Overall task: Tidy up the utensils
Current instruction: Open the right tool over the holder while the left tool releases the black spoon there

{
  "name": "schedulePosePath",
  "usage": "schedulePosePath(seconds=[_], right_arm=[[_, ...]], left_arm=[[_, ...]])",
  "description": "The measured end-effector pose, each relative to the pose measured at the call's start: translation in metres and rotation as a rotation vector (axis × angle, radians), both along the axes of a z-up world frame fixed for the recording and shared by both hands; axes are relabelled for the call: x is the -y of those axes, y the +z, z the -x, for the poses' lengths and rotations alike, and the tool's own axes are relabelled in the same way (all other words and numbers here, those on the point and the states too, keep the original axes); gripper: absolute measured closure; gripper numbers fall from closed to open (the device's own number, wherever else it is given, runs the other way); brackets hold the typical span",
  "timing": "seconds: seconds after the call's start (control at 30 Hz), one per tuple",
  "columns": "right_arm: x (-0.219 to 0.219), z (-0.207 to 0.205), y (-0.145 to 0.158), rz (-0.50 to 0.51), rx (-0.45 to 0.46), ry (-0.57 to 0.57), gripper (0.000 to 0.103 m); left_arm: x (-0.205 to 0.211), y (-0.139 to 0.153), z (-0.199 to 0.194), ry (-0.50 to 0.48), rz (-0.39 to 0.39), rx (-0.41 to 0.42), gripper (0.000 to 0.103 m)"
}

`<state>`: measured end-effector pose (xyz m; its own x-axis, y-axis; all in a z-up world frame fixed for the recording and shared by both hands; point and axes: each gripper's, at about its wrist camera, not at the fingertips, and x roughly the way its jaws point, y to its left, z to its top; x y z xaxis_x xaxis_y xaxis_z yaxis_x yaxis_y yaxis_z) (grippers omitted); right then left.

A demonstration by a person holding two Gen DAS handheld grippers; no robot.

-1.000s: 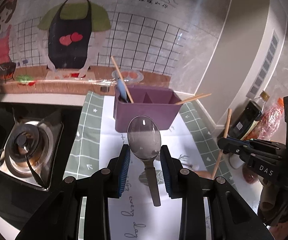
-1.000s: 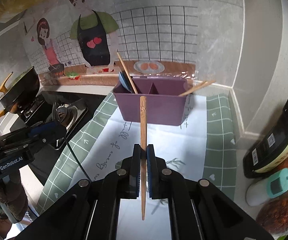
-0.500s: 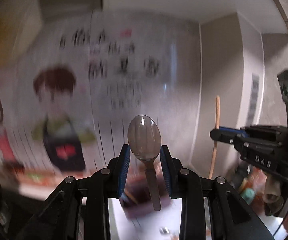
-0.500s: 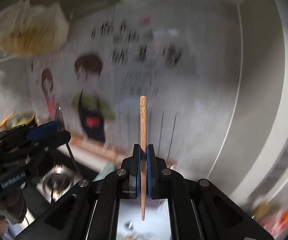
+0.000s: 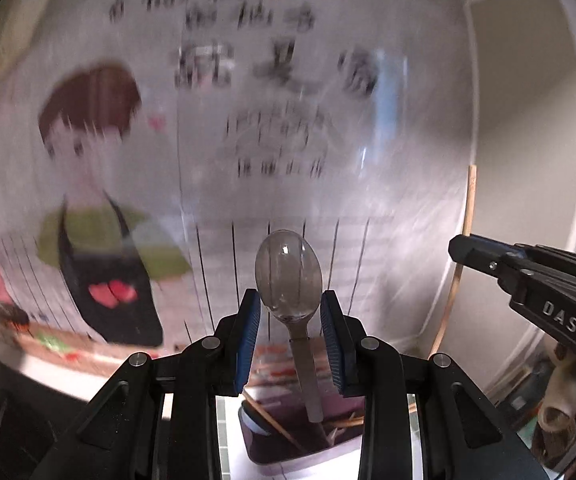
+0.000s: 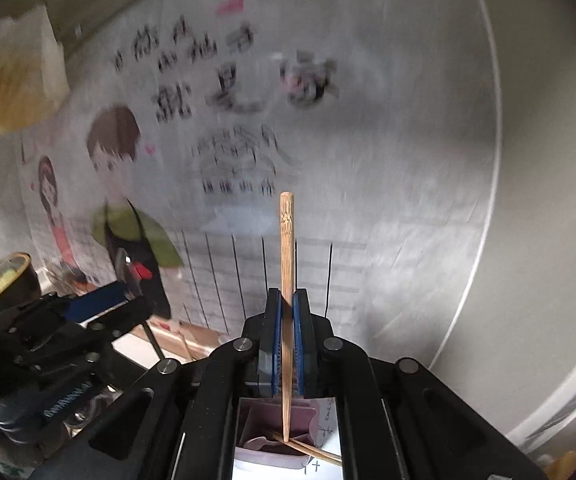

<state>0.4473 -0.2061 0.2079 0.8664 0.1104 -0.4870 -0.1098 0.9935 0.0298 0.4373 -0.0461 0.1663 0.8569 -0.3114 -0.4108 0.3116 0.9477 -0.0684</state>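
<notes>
My left gripper (image 5: 289, 308) is shut on a metal spoon (image 5: 288, 280), bowl up, handle pointing down over the purple utensil holder (image 5: 307, 436). My right gripper (image 6: 287, 320) is shut on a wooden chopstick (image 6: 286, 264), held upright with its lower tip over the same purple holder (image 6: 276, 432). The holder has chopsticks and a blue utensil in it. The right gripper and its chopstick (image 5: 463, 240) also show in the left wrist view at the right. The left gripper (image 6: 100, 308) shows in the right wrist view at the left.
A wall with a cartoon cook poster (image 5: 100, 208) stands close behind. A white paper sheet (image 6: 327, 456) lies under the holder. Bottles and packets (image 5: 559, 392) stand at the right. A pan (image 6: 4, 276) sits at the far left.
Both grippers have tilted up and moved forward over the purple holder, still holding the spoon and the chopstick. The holder now sits low in both views, below the utensil ends.
</notes>
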Motion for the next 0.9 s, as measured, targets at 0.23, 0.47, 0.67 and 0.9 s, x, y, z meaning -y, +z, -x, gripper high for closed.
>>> schedulePosePath(seconds=[0.23,0.47,0.67,0.9], right_arm=[[0.001,-0.028,-0.071,-0.022,-0.099,-0.002,0.097],[0.001,-0.053,-0.149,-0.065,-0.292,0.022,0.097],[-0.004,-0.050,-0.173,-0.054,-0.375,0.058,0.073],[0.002,-0.023,-0.143,-0.026,-0.307,0.057,0.061]], left_arm=[[0.011,-0.072,-0.042,-0.011,-0.007,-0.144,0.071],[0.013,-0.143,-0.057,-0.017,0.006,-0.336,0.071],[0.007,-0.148,-0.053,0.001,0.001,-0.359,0.062],[0.004,-0.125,-0.037,0.009,-0.021,-0.333,0.053]])
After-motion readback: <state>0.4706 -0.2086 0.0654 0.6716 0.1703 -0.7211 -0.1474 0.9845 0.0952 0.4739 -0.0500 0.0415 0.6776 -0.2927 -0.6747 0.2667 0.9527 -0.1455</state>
